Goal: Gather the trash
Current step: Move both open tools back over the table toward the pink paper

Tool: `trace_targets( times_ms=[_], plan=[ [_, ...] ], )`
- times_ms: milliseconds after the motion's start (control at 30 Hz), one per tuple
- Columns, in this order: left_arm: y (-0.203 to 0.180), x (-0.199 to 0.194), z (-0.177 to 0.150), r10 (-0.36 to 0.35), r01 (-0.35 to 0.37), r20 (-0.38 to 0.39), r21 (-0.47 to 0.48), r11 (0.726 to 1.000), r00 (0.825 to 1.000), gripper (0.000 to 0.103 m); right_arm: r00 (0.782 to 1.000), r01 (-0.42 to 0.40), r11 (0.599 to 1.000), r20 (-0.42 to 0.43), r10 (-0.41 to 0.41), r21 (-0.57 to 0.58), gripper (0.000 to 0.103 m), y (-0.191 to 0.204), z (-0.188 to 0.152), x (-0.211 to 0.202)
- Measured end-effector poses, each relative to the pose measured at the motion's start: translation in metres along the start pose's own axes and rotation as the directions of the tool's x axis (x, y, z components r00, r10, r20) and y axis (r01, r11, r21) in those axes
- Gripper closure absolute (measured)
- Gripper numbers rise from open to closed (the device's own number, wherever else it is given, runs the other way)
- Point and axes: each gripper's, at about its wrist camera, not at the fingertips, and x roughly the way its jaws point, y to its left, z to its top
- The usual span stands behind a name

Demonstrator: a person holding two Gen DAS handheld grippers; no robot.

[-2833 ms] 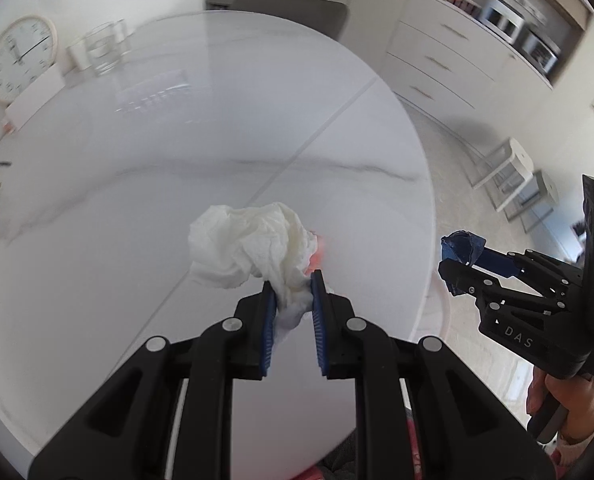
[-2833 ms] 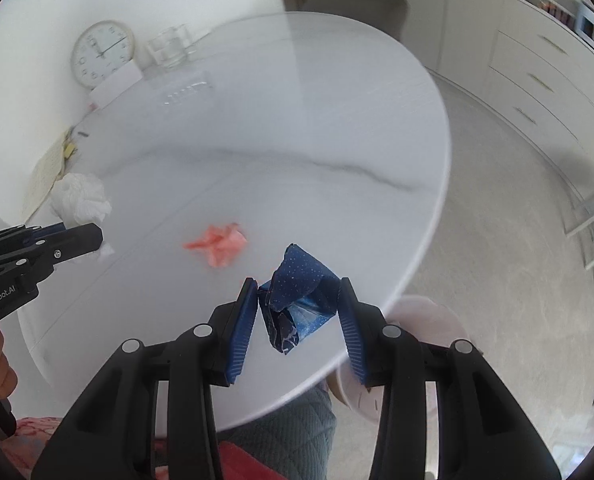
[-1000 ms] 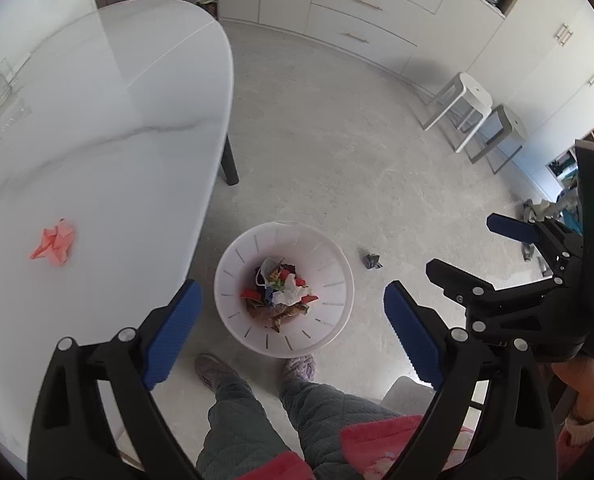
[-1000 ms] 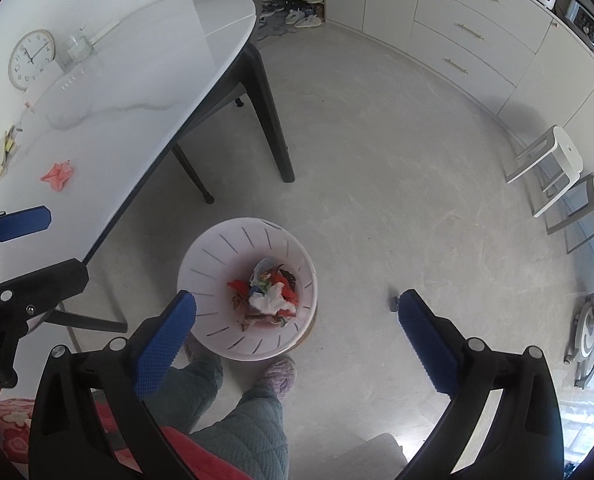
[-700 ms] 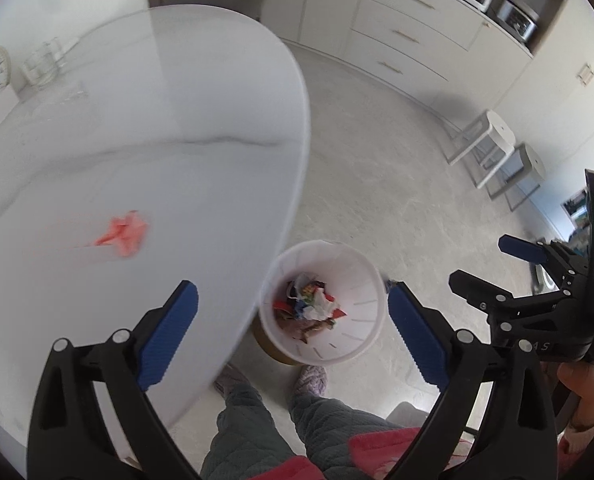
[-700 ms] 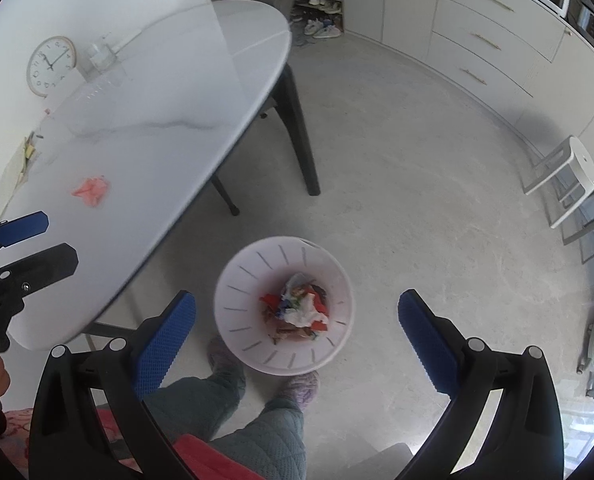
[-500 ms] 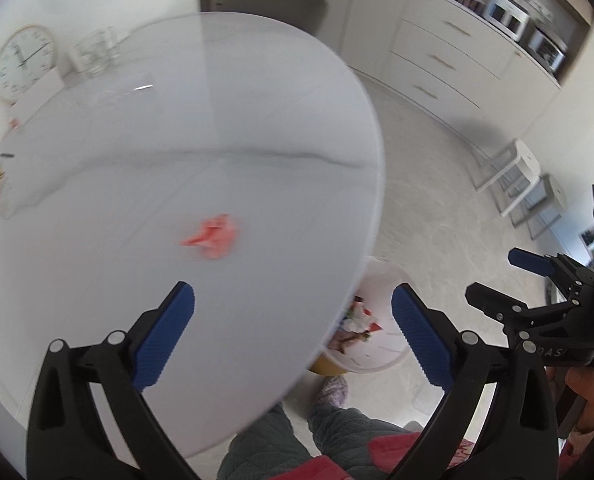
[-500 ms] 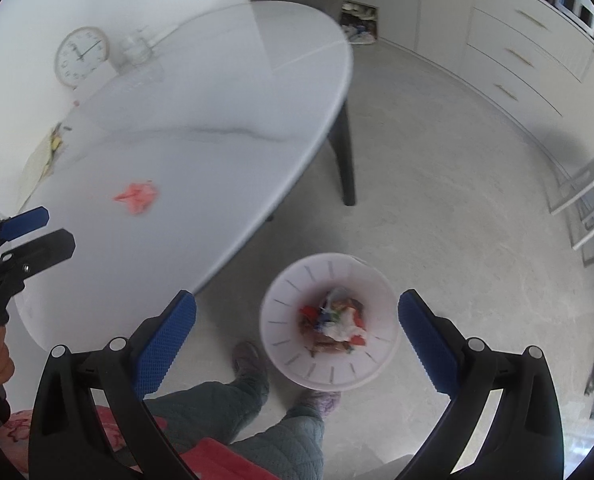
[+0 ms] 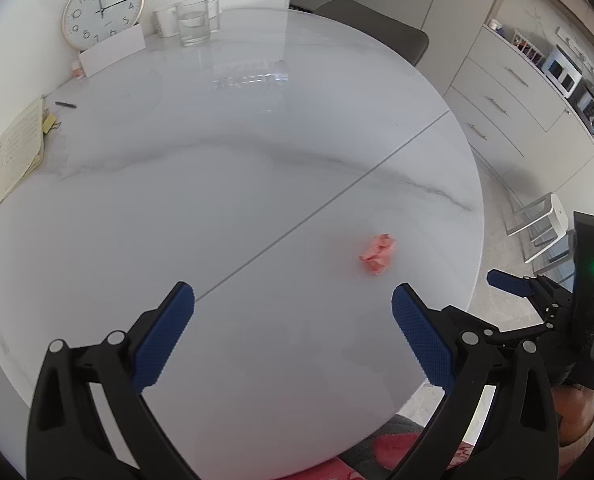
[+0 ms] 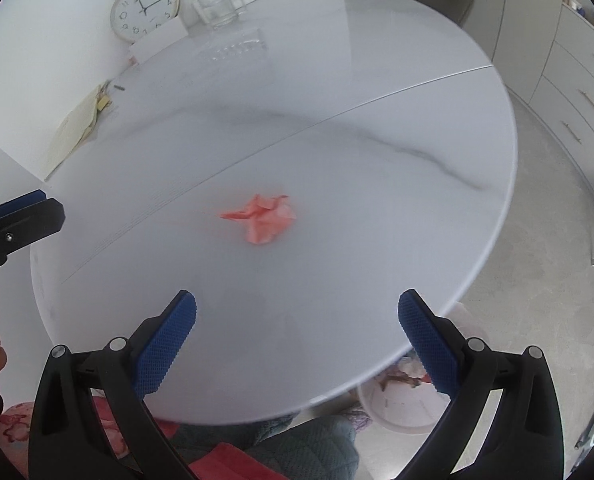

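Observation:
A crumpled pink paper scrap lies on the round white marble table, toward its right side; it also shows in the right wrist view. My left gripper is open and empty above the table's near part, with the scrap ahead and to the right. My right gripper is open and empty over the table's near edge, the scrap straight ahead. A white trash basket with rubbish stands on the floor, partly hidden under the table edge.
At the table's far side stand a wall clock, a glass jug, a white card and a cup. A notebook and a pen lie at the left. A grey chair, cabinets and stools are at the right.
Both grippers let the white tissue and the blue wrapper go over the basket, then swung back from the floor over the table. Both are open now.

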Motion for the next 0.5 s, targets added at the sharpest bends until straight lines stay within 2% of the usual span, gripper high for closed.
trace_targets(
  times_ms=[133,367,500],
  plan=[
    [0.025,0.002,-0.003,-0.001,0.001,-0.011,-0.017,1.000,1.000,0.008,1.000,-0.001,0.999,-0.010,0.001,-0.045,0.003,0.019,0.008,0.019],
    [0.041,0.010,0.000,-0.016,0.014,-0.029,-0.061,0.998,0.999,0.008,0.999,0.004,0.997,-0.044,-0.007,-0.084,0.003,0.029,0.031,0.054],
    [0.048,0.015,0.005,0.004,-0.007,-0.032,-0.086,0.996,0.999,0.008,0.997,-0.001,0.995,-0.082,-0.007,-0.097,0.018,0.026,0.043,0.074]
  ],
)
